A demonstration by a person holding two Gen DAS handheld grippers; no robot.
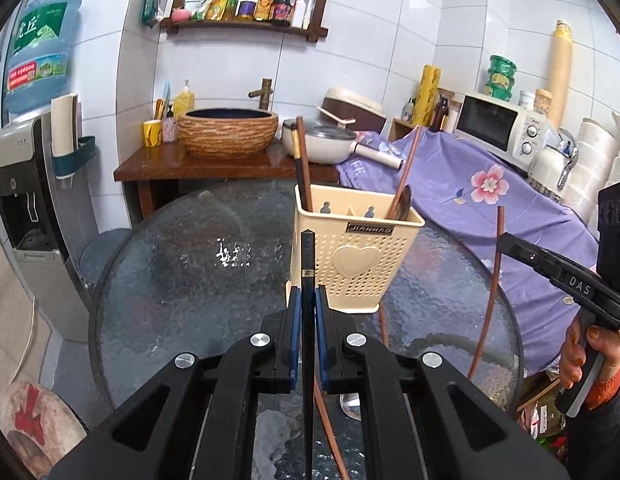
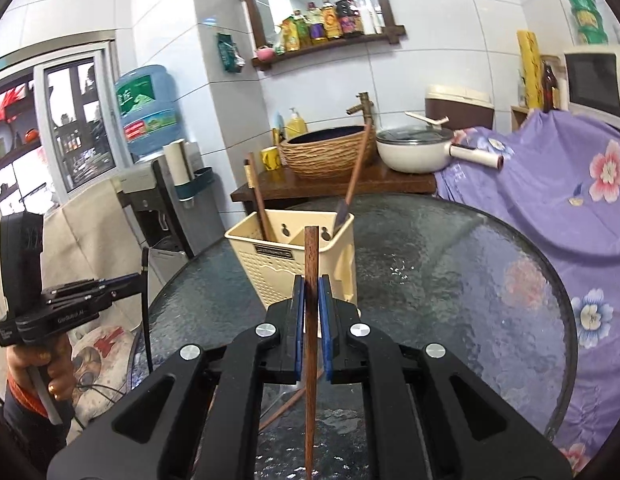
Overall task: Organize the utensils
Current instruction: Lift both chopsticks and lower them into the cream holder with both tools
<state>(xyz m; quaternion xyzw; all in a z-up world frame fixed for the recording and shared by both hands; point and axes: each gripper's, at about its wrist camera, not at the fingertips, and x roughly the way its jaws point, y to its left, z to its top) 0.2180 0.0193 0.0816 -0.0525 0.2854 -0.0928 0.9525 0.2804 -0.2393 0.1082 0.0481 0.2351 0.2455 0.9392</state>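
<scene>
With the left gripper [image 1: 306,308] clamped on a slim black chopstick [image 1: 308,256] and the right gripper [image 2: 311,300] on a reddish-brown wooden chopstick [image 2: 311,256], either upright stick could pivot between its pads and miss the cream perforated plastic utensil holder [image 1: 349,256] just beyond the fingertips.

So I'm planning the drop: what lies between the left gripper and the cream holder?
Only bare glass table, in the left wrist view; the left gripper grips a black chopstick before the cream holder.
</scene>
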